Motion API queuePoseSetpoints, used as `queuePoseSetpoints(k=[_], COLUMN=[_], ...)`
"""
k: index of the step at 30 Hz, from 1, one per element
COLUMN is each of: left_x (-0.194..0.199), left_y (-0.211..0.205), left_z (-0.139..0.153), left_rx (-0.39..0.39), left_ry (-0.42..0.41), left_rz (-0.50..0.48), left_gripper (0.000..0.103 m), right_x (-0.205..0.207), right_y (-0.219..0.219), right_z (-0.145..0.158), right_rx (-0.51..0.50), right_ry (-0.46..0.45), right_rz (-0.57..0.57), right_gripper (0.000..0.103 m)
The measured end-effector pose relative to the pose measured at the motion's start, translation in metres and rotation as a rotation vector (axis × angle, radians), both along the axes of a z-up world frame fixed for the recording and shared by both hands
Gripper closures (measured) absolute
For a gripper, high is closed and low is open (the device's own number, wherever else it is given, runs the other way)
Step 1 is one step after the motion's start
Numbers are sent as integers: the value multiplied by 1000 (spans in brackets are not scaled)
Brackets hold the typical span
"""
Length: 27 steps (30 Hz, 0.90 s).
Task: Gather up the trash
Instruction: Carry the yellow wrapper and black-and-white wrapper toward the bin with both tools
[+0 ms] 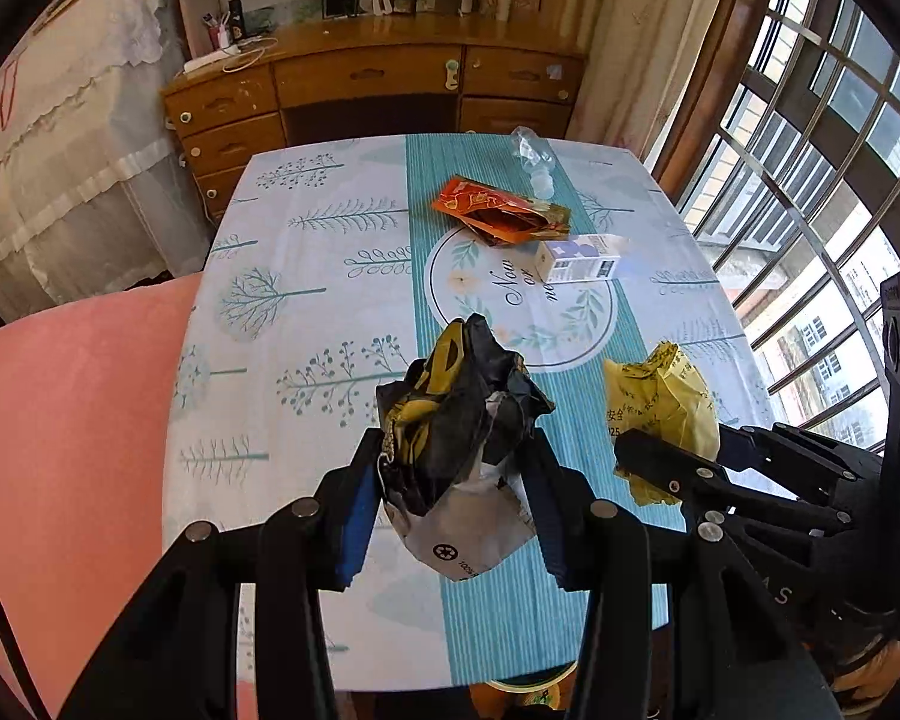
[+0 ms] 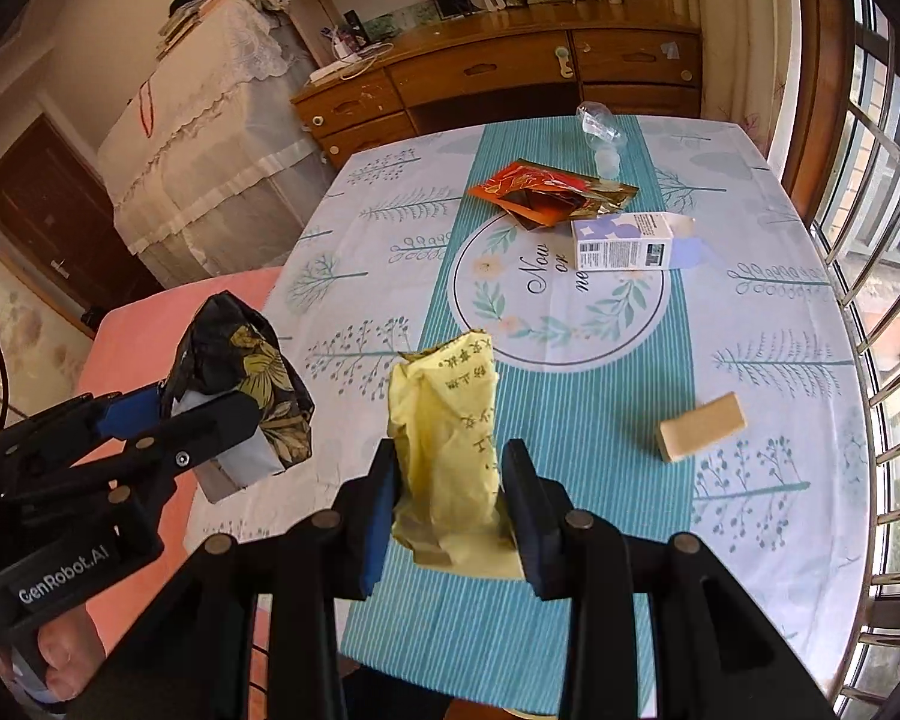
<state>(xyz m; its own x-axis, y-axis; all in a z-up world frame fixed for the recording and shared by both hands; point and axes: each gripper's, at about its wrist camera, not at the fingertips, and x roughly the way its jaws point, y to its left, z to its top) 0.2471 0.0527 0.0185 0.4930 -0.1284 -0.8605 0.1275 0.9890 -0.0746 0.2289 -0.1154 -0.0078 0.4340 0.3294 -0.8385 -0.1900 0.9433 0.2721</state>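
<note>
- The left gripper [image 1: 456, 498], at the bottom centre of its own view, is clamped on a crumpled black wrapper [image 1: 462, 414]; both blue pads press its sides, and the wad sticks up past the fingertips, black and yellow above, grey-white below.
- In the right wrist view the same gripper [image 2: 210, 426] comes in from the lower left, with the wrapper [image 2: 240, 384] bulging from its tip over the table's left edge. A hand [image 2: 60, 660] shows under its body at the bottom left corner.
- The right gripper [image 2: 450, 504], bottom centre of its own view, is closed on a yellow bag [image 2: 450, 432]; the bag stands upright between the pads, its top above the fingertips and its lower end hanging below them.
- In the left wrist view that gripper [image 1: 678, 468] enters from the right edge, the yellow bag [image 1: 660, 402] crumpled at its tip, just right of the black wrapper.
- Both held pieces are above the table [image 2: 780, 360], clear of its cloth.
- Still on the cloth, toward the upper centre of both views: an orange packet [image 2: 546, 192], a white carton [image 2: 624, 246] just below and right of it, and a clear bottle [image 2: 600, 132] farther up.
- A tan block [image 2: 702, 426] lies at centre right in the right wrist view, well apart from the yellow bag.
</note>
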Motion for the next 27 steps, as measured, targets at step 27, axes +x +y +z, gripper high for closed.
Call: queuePoseSetpoints(k=[27], left_x=[-250], left_y=[-89], left_z=[-33], left_rx=[47], left_ry=[105], left_rz=[13], left_gripper=[59], right_x=[-234], right_y=[-81], right_z=[-64], right_rx=[24], right_ry=[195], right_rz=[46], right_gripper=[68])
